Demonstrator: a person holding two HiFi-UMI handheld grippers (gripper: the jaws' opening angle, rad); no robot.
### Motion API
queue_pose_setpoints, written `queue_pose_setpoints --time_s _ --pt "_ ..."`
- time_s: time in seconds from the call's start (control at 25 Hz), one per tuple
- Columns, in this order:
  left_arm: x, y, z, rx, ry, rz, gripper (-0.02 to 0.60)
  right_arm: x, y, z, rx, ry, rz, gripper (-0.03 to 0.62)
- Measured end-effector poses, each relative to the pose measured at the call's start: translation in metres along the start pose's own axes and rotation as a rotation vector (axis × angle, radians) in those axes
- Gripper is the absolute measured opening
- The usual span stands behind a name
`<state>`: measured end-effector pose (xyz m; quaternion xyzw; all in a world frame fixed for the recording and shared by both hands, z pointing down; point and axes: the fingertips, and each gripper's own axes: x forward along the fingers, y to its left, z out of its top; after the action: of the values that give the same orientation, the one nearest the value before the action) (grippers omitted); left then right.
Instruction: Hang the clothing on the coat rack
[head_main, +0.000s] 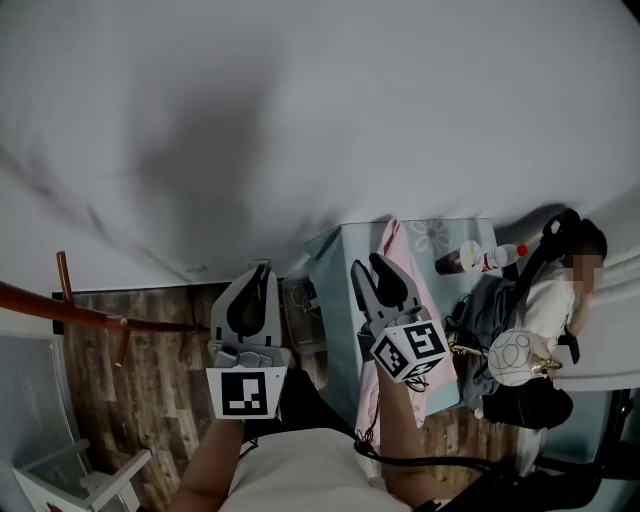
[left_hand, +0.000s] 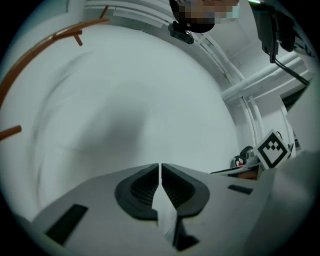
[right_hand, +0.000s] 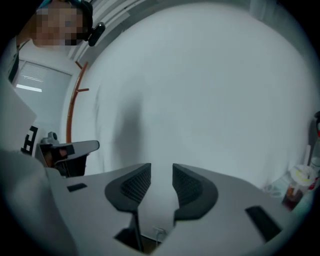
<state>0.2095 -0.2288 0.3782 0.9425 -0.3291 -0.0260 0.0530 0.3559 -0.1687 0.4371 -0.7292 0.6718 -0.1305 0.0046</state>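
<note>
Clothing (head_main: 390, 240), pink and probably soft and light, is draped over the desk (head_main: 338, 262) edge beyond your right claw (head_main: 366, 266), which is released and empty, while your left claw (head_main: 262, 270) is clenched on nothing, so pinch a top fold of it firmly.

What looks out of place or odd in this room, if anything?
The pink garment lies draped over the edge of the table and trails down its side, while the part of the coat rack in view is bare. Nothing looks spilled or broken.
</note>
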Motion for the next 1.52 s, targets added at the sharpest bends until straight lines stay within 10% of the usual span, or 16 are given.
queue_pose_setpoints --time_s 0.36,0.48,1.0,1.16,1.52 --pt "0.074 -0.045 -0.065 -0.045 0.117 -0.136 0.02 0.003 -0.141 -0.076 0.044 0.227 -0.281 0.221" --pt "0.086 -0.055 -0.082 -0.05 0.159 -0.16 0.115 0.008 -0.173 -0.099 0.036 0.303 -0.335 0.233" --pt "0.098 -0.052 -0.097 -0.087 0.23 -0.134 0.127 0.024 -0.216 -0.187 0.113 0.653 -0.326 0.247" --pt "0.098 -0.049 -0.097 -0.088 0.235 -0.123 0.127 0.017 -0.216 -0.189 0.084 0.69 -0.342 0.04" --pt "0.1 -0.078 -0.104 -0.115 0.245 -0.237 0.127 -0.004 -0.195 -0.149 0.065 0.582 -0.324 0.028"
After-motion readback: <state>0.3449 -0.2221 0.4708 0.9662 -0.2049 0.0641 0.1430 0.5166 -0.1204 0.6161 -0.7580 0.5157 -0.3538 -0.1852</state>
